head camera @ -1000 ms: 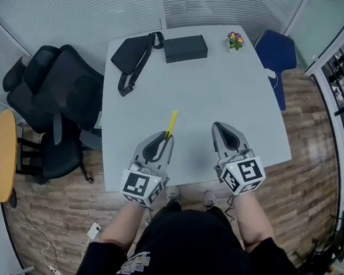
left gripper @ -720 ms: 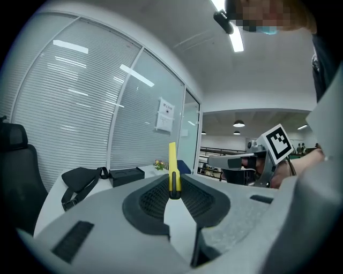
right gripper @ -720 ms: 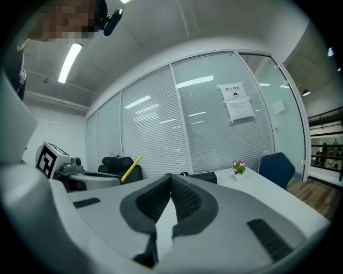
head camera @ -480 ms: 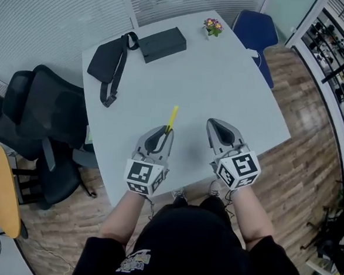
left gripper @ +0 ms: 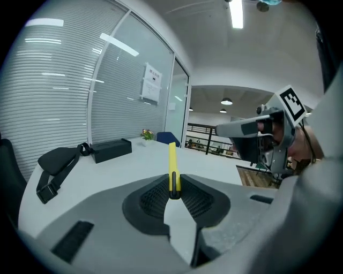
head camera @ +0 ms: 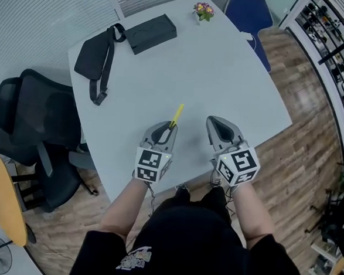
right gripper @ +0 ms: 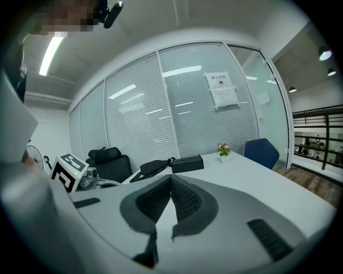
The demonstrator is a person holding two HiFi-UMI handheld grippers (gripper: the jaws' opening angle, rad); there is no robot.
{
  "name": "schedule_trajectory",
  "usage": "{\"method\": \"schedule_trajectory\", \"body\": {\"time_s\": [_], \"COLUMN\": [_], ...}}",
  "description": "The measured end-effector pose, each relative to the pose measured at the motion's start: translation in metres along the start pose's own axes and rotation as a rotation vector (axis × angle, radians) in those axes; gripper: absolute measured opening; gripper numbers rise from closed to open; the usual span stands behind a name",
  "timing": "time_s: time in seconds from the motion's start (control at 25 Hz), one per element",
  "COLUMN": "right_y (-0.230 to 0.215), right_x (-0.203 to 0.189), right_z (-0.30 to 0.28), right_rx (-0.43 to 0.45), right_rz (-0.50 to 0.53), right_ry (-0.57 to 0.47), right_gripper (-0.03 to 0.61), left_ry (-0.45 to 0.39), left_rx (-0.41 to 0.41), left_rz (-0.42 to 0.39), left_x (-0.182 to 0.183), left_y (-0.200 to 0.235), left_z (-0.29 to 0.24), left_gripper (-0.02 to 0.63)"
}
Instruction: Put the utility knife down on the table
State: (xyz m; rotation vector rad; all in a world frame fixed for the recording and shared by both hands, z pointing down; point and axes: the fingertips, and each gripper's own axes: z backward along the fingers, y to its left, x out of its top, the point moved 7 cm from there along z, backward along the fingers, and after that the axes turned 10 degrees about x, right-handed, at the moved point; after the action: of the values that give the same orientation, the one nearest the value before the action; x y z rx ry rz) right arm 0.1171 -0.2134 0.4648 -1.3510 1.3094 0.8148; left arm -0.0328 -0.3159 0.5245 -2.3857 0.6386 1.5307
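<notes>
Table (head camera: 223, 79), pale grey, on wood-plank floor (head camera: 303, 146) beside blinds (head camera: 39, 19)

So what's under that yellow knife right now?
Only bare pale table lies under the utility knife, which the left gripper clamps. The jaws cover its rear end.

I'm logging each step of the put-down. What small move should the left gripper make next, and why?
Probably lower the left gripper toward the table: its jaws clamp the yellow utility knife, which seems raised off the surface.
</notes>
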Motion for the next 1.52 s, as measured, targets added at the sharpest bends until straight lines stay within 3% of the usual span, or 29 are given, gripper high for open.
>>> {"method": "schedule_trajectory", "body": {"time_s": [0.92,1.52], "right_y": [0.006,0.009], "right_x": [-0.040,-0.047], "right_z": [-0.005,-0.003], "right_rx": [-0.001,0.004], "right_rz": [-0.058,-0.068], "right_ry": [0.092,0.105], "right_gripper": [0.003,0.003], "left_ry": [0.429,0.490], "left_rx": [0.013,0.009], "left_rz": [-0.062,-0.090], "left_x": [-0.123,-0.138], "left_y": [0.000,-0.002], "left_z": [-0.050,-0.051], "left_gripper": [0.066,0.066]}}
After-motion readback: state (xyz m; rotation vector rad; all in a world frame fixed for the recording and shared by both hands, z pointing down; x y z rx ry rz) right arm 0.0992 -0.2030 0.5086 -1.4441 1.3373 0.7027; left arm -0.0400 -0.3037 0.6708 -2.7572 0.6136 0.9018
